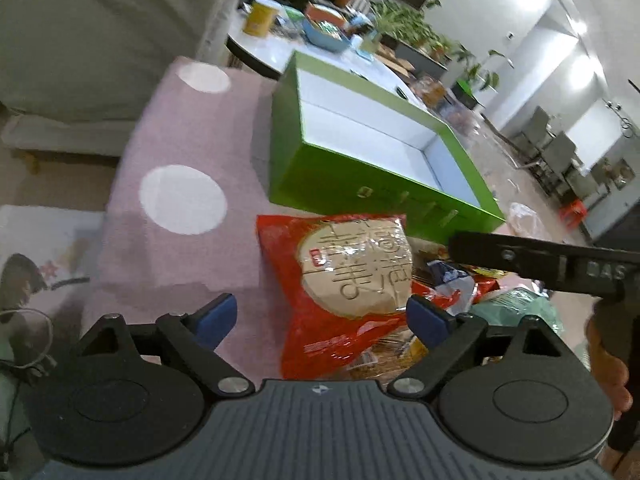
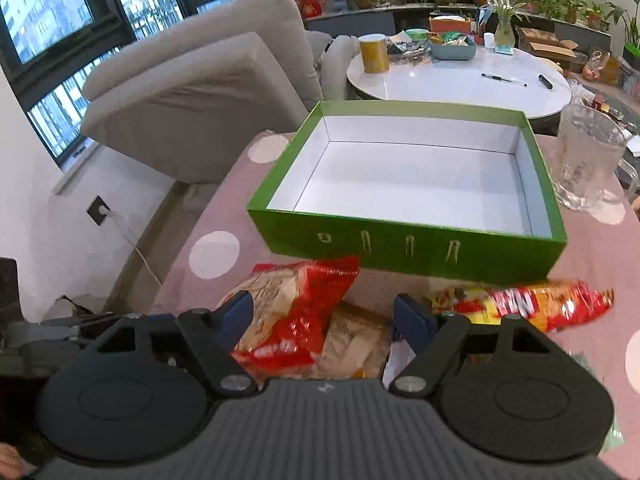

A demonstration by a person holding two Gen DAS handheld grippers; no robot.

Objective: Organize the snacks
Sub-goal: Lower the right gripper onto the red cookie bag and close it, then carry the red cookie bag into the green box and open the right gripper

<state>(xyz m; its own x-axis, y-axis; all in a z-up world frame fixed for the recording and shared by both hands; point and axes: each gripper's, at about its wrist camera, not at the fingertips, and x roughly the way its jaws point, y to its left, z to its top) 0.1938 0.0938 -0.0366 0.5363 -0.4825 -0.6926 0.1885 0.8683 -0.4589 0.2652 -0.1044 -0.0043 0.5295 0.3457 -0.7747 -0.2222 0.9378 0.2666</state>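
Note:
A green box [image 1: 360, 172] with a white, empty inside stands on the pink dotted tablecloth [image 1: 188, 128]. In front of it lies a pile of snack packets. On top is a red bag showing a round pastry [image 1: 352, 272]. My left gripper [image 1: 323, 320] hovers over that bag, its blue pads wide apart and not pressing it. In the right wrist view the box [image 2: 400, 248] is straight ahead. My right gripper [image 2: 326, 312] stands open above the red bag [image 2: 296, 312] and a tan packet [image 2: 356, 340]. A red-and-yellow packet [image 2: 532, 304] lies to its right.
A glass pitcher [image 2: 584, 160] stands right of the box. Behind is a round white table [image 2: 440, 80] with a yellow canister [image 2: 374, 54], a blue bowl and pens. A grey sofa [image 2: 200, 92] sits at back left. The other gripper's black body [image 1: 540, 260] crosses the left view's right side.

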